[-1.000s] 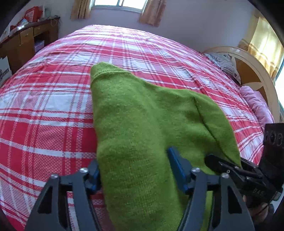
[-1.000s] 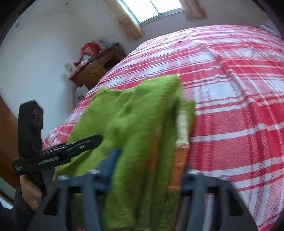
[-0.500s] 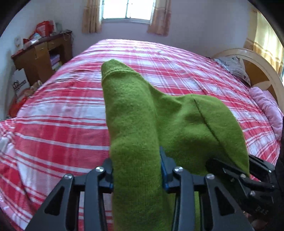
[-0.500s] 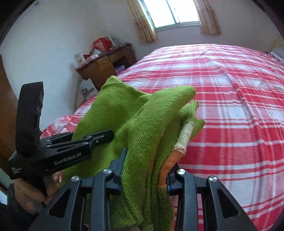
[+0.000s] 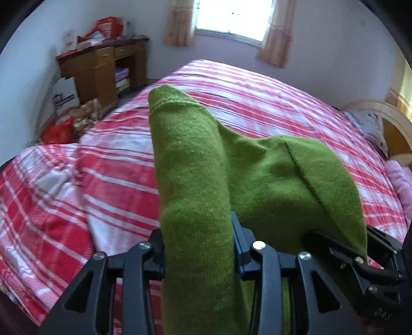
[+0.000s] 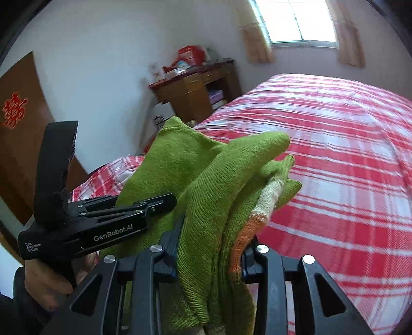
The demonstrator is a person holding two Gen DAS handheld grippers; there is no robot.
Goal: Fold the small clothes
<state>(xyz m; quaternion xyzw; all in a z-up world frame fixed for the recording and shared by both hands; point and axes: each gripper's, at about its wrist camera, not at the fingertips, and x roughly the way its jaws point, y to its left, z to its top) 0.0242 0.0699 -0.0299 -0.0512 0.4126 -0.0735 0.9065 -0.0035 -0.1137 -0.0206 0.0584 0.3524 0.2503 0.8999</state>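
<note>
The left gripper (image 5: pixel 197 247) clamps a thick folded portion of the green knitted sweater (image 5: pixel 206 180). Its jaws stand narrowed, with the blue pads pressed against both sides of the fabric. Within the last second the jaws closed in on this fold, and the fold fills the gap between them completely. From the clamp point a ribbed, hemmed end of the sweater stands up and forward above the bed.

The right gripper (image 6: pixel 209 253) clamps a second bunch of the same green knitted sweater (image 6: pixel 213 185). Its jaws are likewise narrowed onto several stacked layers, having also closed in slightly within the last second. An orange and cream striped band (image 6: pixel 257 211) shows along the right edge of the clamped layers.

The sweater hangs between the two grippers, lifted clear of the red and white plaid bedspread (image 5: pixel 77 180). In the left wrist view the right gripper (image 5: pixel 360 260) sits at the lower right, with a seamed fold of the sweater draped over its fingers. In the right wrist view the left gripper (image 6: pixel 152 206) sits at the left, held by the person's hand (image 6: pixel 49 278), with its tips buried in the green fabric.

Background items:
- A wooden desk (image 5: pixel 103 69) stands against the far wall, with cluttered items on top.
- A curtained window (image 5: pixel 231 18) is set in the far wall.
- A wooden headboard (image 5: pixel 386 116) stands at the right side of the bed.
</note>
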